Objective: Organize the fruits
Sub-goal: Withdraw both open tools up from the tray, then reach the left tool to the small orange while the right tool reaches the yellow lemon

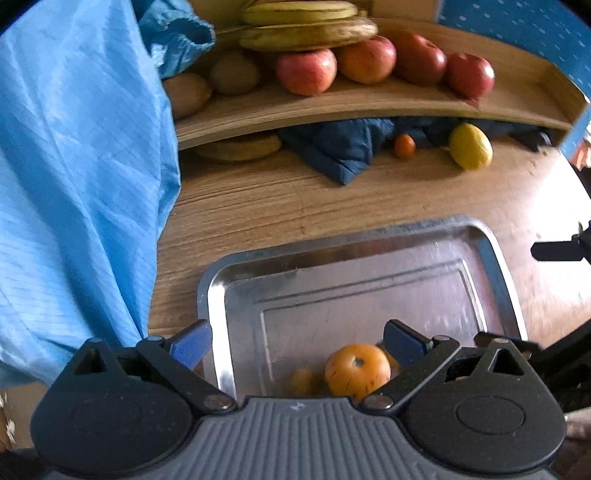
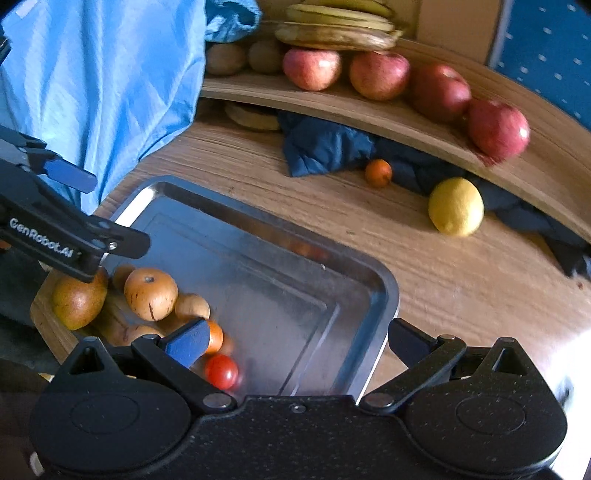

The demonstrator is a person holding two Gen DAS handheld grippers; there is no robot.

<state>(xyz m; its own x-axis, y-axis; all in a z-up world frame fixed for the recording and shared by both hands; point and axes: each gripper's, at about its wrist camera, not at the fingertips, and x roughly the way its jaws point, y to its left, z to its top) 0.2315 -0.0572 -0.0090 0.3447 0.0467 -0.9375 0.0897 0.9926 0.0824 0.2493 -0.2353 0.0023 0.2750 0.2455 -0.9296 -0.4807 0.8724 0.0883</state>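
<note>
A steel tray point(image 1: 495, 266) lies on the wooden table, with a speckled orange fruit point(image 1: 357, 369) at its near end. My left gripper point(image 1: 299, 343) hangs open over that end with nothing between its fingers. In the right wrist view the tray point(image 2: 384, 291) holds the orange fruit point(image 2: 150, 293), a red tomato point(image 2: 221, 371) and smaller orange fruits in its left corner. My right gripper point(image 2: 299, 343) is open and empty above the tray's near edge. The left gripper point(image 2: 118, 212) shows there at the left, open. A lemon point(image 2: 456, 206) and a small orange point(image 2: 378, 172) lie on the table beyond.
A raised wooden shelf point(image 2: 424, 122) carries red apples point(image 2: 380, 75), bananas point(image 2: 336, 29) and brown round fruits point(image 2: 225, 59). Dark blue cloth point(image 2: 325, 147) is bunched under it. A light blue garment point(image 2: 103, 81) hangs at the left. A brownish pear-like fruit point(image 2: 77, 302) rests on a wooden board.
</note>
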